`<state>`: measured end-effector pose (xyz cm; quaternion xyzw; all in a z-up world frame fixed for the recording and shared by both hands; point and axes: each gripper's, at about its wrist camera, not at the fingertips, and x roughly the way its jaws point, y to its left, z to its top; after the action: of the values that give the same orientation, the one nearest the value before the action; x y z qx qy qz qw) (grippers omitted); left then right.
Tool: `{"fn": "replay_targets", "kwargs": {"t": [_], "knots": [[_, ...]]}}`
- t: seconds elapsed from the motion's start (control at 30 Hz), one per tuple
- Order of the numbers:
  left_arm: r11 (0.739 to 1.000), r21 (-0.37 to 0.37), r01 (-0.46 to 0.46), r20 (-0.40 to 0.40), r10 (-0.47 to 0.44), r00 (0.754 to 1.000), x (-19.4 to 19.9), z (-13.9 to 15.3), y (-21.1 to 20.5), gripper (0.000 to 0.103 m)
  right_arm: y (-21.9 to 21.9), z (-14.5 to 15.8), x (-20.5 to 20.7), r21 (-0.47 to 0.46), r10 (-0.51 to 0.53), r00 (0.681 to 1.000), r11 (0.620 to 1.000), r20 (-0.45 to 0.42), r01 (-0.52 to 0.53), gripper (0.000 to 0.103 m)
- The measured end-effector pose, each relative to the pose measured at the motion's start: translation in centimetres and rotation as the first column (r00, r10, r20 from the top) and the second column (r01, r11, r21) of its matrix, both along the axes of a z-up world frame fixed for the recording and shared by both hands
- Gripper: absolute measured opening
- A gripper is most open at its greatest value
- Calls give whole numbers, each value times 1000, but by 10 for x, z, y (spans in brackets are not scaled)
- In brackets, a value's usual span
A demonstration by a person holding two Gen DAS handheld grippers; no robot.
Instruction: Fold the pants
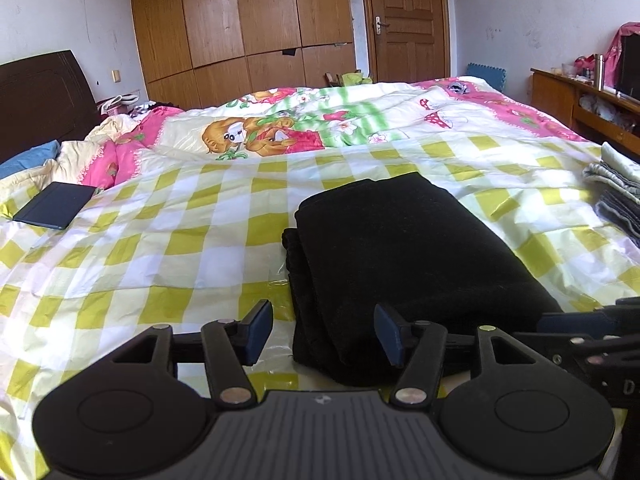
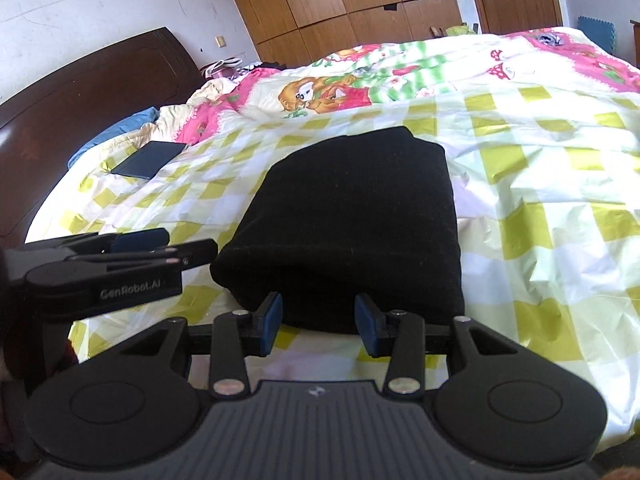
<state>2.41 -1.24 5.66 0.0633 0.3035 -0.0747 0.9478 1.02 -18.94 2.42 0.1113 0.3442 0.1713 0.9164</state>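
Black pants [image 2: 344,224] lie folded on checked sheet [image 1: 160,240]; left gripper [image 1: 323,334] & right gripper [image 2: 319,322] spread, empty, near pants' edge, fold apparently done.

Ahead of the left tongs [image 1: 323,332], the folded pants [image 1: 400,256] look like matt, fuzzy black cloth. Beneath them, the checked sheet [image 1: 180,240] shines like glossy, crinkled plastic. The tongs' arms look like matt black plastic.

Sunlit bedroom: wooden wardrobe [image 1: 240,20], door [image 1: 404,20], white walls [image 1: 60,20].
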Motion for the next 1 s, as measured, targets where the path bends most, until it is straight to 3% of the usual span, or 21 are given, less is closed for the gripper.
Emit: {"fn": "replay_targets", "kwargs": {"t": [0.23, 0.47, 0.9, 1.0], "knots": [[1000, -4, -31, 35, 31, 999, -19, 5, -1, 80, 1, 0, -9, 4, -2, 1000, 1000, 2, 2, 42], [995, -14, -97, 51, 98, 994, -32, 1, 1, 103, 0, -3, -14, 9, -4, 1000, 1000, -8, 4, 43], [983, 13, -182, 51, 181, 982, -42, -9, -3, 103, -3, -6, -21, 17, -13, 1000, 1000, -22, 14, 45], [984, -9, -175, 35, 176, 984, -45, -13, -1, 103, -3, -9, -21, 14, -18, 999, 1000, -41, 19, 46]]}}
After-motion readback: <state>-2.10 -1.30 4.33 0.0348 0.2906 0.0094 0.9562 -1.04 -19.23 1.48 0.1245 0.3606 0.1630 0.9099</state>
